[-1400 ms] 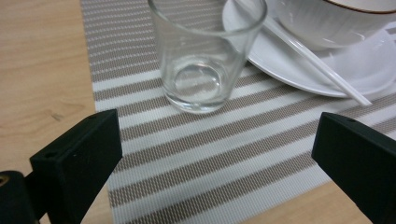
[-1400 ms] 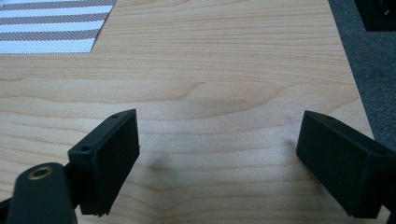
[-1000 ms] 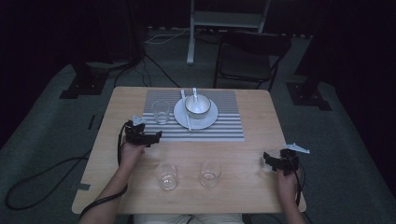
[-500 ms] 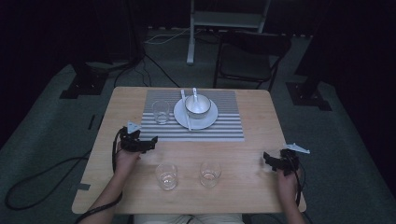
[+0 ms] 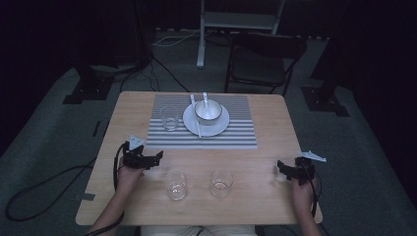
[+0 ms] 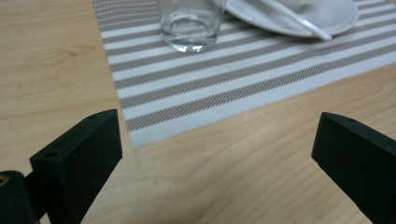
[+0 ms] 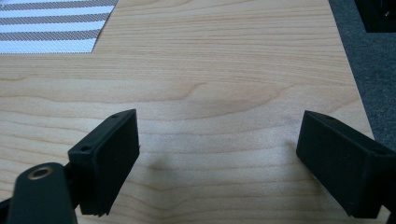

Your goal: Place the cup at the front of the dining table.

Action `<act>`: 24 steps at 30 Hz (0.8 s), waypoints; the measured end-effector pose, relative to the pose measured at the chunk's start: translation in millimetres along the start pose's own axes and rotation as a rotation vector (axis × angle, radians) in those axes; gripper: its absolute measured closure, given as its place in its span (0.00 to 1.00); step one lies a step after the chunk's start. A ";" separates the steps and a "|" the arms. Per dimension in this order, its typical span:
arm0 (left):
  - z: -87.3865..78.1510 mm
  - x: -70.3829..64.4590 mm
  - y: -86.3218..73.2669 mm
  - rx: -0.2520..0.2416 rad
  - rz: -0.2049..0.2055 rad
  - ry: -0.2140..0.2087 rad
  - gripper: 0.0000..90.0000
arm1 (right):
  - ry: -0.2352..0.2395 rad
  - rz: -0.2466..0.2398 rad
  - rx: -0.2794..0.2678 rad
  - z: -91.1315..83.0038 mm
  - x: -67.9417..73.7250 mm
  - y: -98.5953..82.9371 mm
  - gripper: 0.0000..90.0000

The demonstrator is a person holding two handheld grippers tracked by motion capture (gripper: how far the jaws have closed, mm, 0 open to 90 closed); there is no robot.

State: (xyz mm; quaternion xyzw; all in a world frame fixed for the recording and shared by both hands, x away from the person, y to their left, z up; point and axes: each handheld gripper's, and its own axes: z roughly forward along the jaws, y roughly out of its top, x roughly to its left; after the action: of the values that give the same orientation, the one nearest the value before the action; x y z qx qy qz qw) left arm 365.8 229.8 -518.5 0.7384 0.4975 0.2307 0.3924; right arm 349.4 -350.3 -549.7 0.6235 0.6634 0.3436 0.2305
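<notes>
At the bench's seven o'clock the left claw point(image 5: 158, 158), wide open and empty, faces the near-left glass point(image 5: 176, 185) at its four o'clock; a hasty reach could topple it.

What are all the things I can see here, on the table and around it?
Table: 1, light wood, centre.
Placemat: 1, grey and white stripes, far half of the table.
Plate: 1, white, on the placemat.
Bowl: 1, white, on the plate.
Spoon: 1, white, in the bowl.
Chopsticks: white, lying across the plate; count unclear.
Glass on the placemat: 1, clear, left of the plate.
Glasses on the bare wood: 2, clear, near edge.
Chair: 1, dark, behind the table.
Left gripper: 1, black, open, near the placemat's corner.
Right gripper: 1, black, open, near the right edge.
</notes>
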 end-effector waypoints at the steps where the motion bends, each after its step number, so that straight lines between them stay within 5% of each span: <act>1: -1.9 0.4 -2.8 -0.006 -0.005 0.002 0.03 | 0.000 0.000 0.000 0.0 0.0 0.0 0.14; 5: -8.3 1.5 -11.6 -0.026 -0.027 -0.003 0.03 | -0.001 -0.001 0.001 0.1 0.0 0.0 0.14; 24: -33.2 -1.6 -29.6 -0.050 -0.007 -0.009 0.03 | -0.004 0.000 0.002 0.3 0.2 0.0 0.14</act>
State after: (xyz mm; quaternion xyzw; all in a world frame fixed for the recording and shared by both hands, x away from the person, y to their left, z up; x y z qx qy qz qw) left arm 324.5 245.8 -522.9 0.7277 0.4924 0.2382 0.4139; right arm 349.6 -350.1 -549.8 0.6245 0.6633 0.3415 0.2311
